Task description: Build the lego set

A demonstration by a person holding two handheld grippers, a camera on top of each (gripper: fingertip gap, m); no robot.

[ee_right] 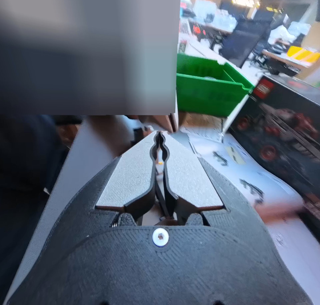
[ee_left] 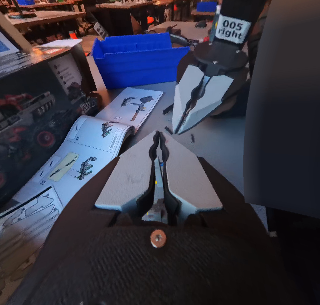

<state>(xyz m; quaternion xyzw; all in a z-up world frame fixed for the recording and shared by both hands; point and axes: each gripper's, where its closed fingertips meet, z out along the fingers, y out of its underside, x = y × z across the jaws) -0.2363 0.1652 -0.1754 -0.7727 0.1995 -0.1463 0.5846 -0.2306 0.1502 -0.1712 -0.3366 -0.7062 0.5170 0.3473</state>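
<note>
In the left wrist view, the left gripper (ee_left: 158,133) had its fingers clenched, tips together, with a grey lego piece (ee_left: 159,178) showing in the gap behind them. The right gripper (ee_left: 177,132) pointed down at the worktop (ee_left: 216,140), fingers pressed together, beside small black pins (ee_left: 192,138). An open instruction booklet (ee_left: 90,151) lay left, a blue bin (ee_left: 138,61) far. Only the right wrist view showed a green bin (ee_right: 206,88) beside the lego box (ee_right: 284,123).
</note>
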